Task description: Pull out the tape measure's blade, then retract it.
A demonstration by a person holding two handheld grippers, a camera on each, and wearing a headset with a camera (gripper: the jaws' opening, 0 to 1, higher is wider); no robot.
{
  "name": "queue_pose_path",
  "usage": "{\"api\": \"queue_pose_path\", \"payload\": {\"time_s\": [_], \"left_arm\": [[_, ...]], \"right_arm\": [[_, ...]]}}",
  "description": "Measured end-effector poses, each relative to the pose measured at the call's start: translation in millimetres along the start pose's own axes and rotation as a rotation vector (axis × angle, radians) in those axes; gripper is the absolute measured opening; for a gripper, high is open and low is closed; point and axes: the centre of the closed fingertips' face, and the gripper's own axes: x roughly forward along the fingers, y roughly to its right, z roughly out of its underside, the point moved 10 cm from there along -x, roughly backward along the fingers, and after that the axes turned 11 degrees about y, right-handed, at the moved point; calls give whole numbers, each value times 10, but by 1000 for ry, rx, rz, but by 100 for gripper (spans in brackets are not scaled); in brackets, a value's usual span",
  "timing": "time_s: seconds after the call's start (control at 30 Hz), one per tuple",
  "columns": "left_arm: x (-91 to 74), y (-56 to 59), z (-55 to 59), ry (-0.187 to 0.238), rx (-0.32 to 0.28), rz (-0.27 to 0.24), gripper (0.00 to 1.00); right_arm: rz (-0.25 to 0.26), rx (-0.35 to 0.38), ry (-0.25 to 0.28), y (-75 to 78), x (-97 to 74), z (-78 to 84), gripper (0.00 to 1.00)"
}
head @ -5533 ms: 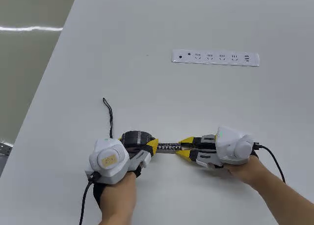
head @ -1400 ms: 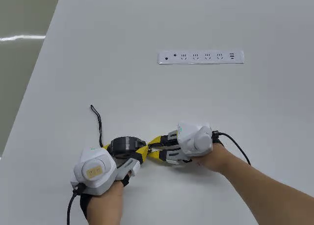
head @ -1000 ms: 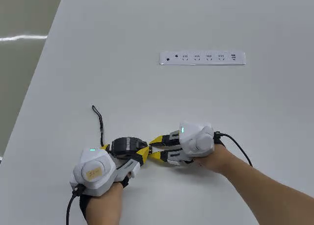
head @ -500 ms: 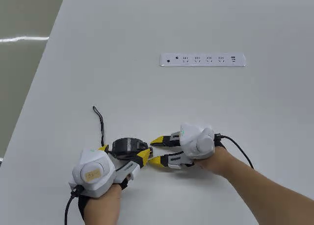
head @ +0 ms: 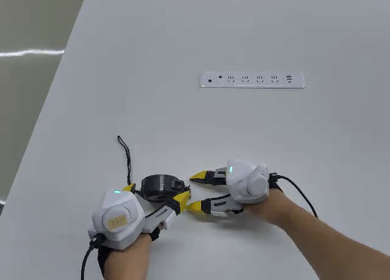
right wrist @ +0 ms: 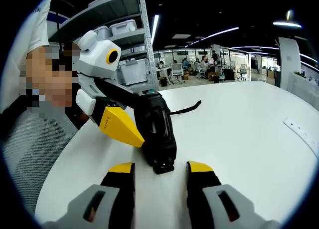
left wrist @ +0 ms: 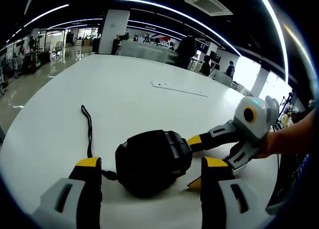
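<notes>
Black tape measure [head: 161, 185], round-cased, sat between the yellow tips of the left tongs [head: 154, 193], which straddled it. Whether they clenched it could not be told. The right tongs [head: 193, 191] were released, tips spread wide just off the case's mouth, where the blade's hook end sat drawn in. A thin black wrist strap [head: 126, 155] trailed from the case. All lay on the white bench [head: 183, 36] by its near edge, toward the left edge. A white power strip [head: 251, 80] lay well apart, toward the far edge.

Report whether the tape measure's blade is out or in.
In: no blade shows outside the tape measure; the right gripper is open.
</notes>
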Motion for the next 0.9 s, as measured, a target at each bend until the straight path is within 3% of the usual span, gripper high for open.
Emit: {"api": "queue_pose_path", "payload": {"time_s": [0.7,0.9], "left_arm": [[-42,-5,-24,5,36,28,88],[-50,-17,-21,3,36,29,87]], "right_arm": [[47,19,8,-48,-42,-40,58],[53,21,7,-49,-48,-44,58]]}}
